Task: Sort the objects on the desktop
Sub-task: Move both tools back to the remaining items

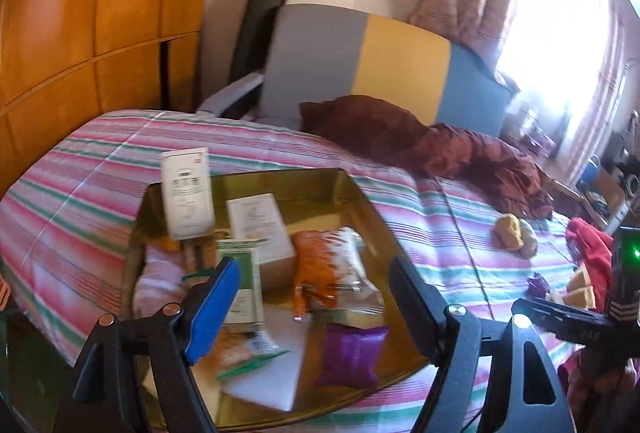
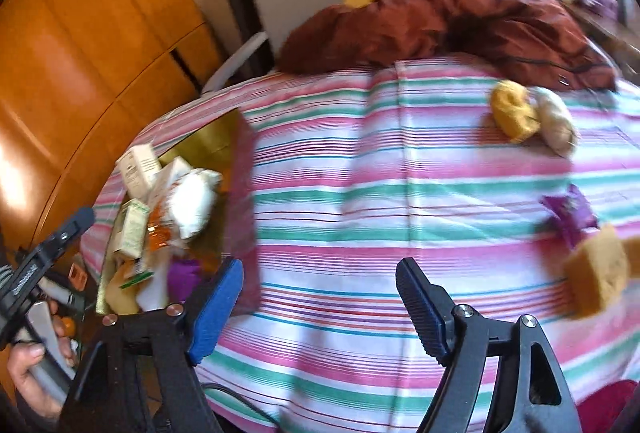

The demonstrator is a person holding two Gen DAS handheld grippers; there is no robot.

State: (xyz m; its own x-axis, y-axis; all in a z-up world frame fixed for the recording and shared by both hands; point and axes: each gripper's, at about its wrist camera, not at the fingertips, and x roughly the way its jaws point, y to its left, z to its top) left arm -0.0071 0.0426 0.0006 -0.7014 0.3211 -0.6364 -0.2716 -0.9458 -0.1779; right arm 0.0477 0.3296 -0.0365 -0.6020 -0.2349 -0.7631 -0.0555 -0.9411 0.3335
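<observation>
Left gripper [image 1: 316,297] is hanging over the gold tray [image 1: 360,193], jaws spread wide and nothing between them; right gripper [image 2: 320,299] is out over the striped bedspread [image 2: 340,173], jaws released too, nothing held. The tray is crowded: white boxes [image 1: 186,193], an orange packet [image 1: 316,273], a purple pouch [image 1: 352,353] sitting just under my left jaws. Loose things are well apart on the right side of the bed: a yellow sponge [image 2: 514,111] touching a pale one beside it, a purple packet [image 2: 570,211], and a tan sponge block [image 2: 598,275]. Here's my worry: the right view is smeared with motion (I can't judge edges cleanly), so closing on that block could clip a corner and flick it off the bed. The bedspread is soft and rumpled, so a low approach may pinch cloth along with the packet. And that upright white box leans on the tray's rim; I think a careless drop nearby could topple it out.
</observation>
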